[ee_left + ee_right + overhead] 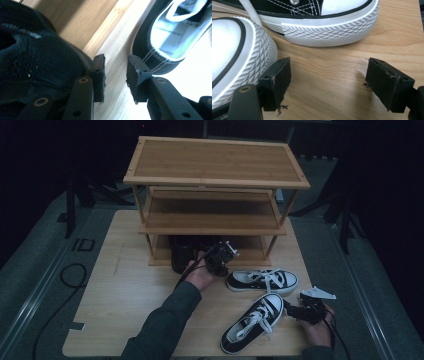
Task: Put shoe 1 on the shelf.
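A black knit shoe (pixel 181 252) sits at the front of the wooden rack's bottom shelf (pixel 250 251). My left gripper (pixel 215 260) hangs just in front of it. In the left gripper view its jaws (pixel 115 72) stand open with only wood between them; the black shoe (pixel 30 57) lies against the outside of the left jaw. Two black-and-white sneakers lie on the table, one farther (pixel 262 281) and one nearer (pixel 252 322). My right gripper (pixel 290 309) is open by the nearer sneaker's toe (pixel 234 55), with bare table between its jaws (pixel 328 82).
The three-level wooden rack (pixel 215 175) stands at the table's far side. The farther sneaker's heel (pixel 172 32) is close to my left gripper and its toe (pixel 327 30) is just ahead of my right one. The table (pixel 120 295) has free room at the left.
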Motion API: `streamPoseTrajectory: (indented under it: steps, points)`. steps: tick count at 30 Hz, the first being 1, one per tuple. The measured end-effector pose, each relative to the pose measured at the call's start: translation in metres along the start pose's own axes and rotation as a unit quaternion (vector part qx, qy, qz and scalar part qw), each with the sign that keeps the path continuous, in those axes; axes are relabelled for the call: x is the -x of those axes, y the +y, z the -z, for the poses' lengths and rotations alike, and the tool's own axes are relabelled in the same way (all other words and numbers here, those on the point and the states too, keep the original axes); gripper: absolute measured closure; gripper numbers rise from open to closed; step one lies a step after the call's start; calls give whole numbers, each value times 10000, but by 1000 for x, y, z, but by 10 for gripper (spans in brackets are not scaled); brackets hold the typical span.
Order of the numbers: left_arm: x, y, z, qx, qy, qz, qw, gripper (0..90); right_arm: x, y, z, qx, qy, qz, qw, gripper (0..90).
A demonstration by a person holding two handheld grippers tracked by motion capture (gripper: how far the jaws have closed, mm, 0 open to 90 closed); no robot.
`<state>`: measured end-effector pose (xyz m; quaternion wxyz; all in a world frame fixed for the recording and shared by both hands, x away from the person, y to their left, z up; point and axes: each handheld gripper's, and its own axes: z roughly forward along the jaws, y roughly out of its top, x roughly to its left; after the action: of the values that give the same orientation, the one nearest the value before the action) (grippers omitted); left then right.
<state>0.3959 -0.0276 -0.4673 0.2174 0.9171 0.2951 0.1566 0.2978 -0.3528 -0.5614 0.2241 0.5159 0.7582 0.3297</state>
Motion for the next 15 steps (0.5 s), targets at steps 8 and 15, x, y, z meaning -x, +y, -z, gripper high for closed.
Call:
streamPoseTrajectory:
  steps: [8, 15]
  points:
    - [5, 13, 8, 173, -229, -60, 9996, 628, 0, 0, 0, 0, 2, 0, 10000, 202]
    - [11, 20, 6, 116, -247, -154, 9995, 628, 0, 0, 0, 2, 3, 5, 10000, 202]
